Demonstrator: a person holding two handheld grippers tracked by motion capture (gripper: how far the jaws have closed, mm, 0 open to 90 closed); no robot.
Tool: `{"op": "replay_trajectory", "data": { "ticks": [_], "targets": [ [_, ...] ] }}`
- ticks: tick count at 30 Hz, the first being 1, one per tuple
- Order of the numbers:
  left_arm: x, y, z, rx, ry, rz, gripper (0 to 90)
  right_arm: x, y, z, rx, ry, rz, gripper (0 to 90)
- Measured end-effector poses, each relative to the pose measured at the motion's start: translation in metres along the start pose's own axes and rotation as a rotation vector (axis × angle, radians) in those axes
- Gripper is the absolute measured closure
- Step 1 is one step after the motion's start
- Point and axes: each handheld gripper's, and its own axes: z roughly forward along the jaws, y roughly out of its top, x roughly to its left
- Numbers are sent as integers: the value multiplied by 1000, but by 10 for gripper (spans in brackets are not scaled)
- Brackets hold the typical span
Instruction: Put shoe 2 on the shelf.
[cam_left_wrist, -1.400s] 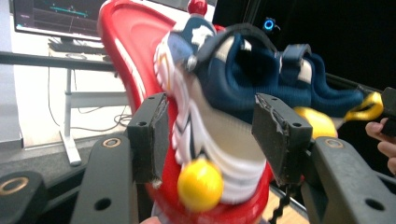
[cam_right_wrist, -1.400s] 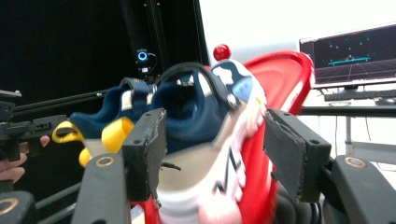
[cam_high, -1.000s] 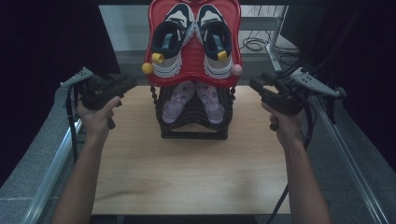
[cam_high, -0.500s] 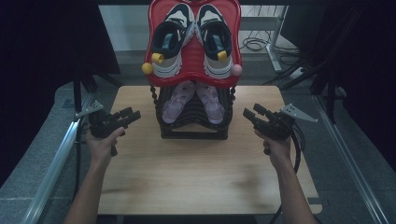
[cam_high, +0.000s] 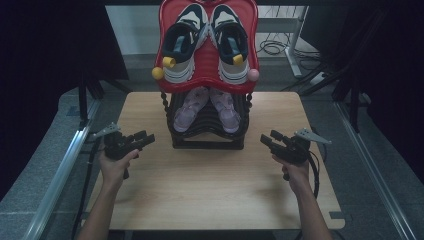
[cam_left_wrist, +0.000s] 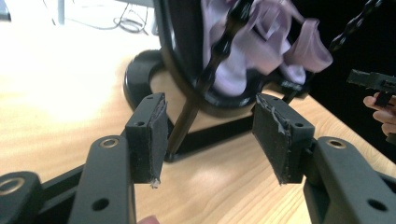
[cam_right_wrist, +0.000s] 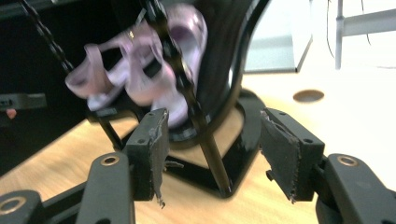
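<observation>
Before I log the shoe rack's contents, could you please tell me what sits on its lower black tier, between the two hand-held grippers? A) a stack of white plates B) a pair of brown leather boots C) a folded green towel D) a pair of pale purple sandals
D: a pair of pale purple strappy sandals rests on the lower black tier, beneath the red top tray holding sneakers.

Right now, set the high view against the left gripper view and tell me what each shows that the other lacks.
High view alone: the red top tier with a pair of sneakers, and the left hand.

Left gripper view alone: the left gripper up close, its padded fingers apart with nothing between them, aimed at the rack's base.

Both: the black shoe rack, the lilac sandals on its lower tier, the wooden table, and the right gripper.
</observation>
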Motion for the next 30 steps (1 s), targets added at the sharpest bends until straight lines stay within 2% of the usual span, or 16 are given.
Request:
{"op": "replay_trajectory", "data": {
  "ticks": [1,2,3,4,5,6,14,17,21,22,23,30],
  "targets": [
    [2,-4,1,9,2,-8,451,0,0,0,0,0,0,432],
    [4,-11,3,30,16,-9,452,-2,-8,2,27,-11,1,432],
    [4,-11,3,30,16,-9,454,-2,-8,2,27,-11,1,432],
    [7,-18,5,51,26,-4,458,-2,-15,4,53,-20,-2,432],
    [7,-18,5,51,26,-4,460,-2,-15,4,53,-20,-2,432],
    [9,-26,6,70,39,6,462,-2,-22,6,85,-33,-10,432],
    [15,-47,10,123,55,7,466,1,-39,13,171,-68,-48,431],
    [17,-50,12,135,59,4,466,2,-42,14,179,-75,-55,429],
    [18,-50,11,128,55,-1,466,3,-47,16,174,-73,-39,427],
    [18,-50,10,126,54,-1,466,4,-48,17,189,-84,-60,424],
    [18,-50,10,126,54,-1,466,4,-48,17,189,-84,-60,424],
    [19,-54,5,114,45,-19,465,6,-46,12,167,-77,-46,390]
  ]
}}
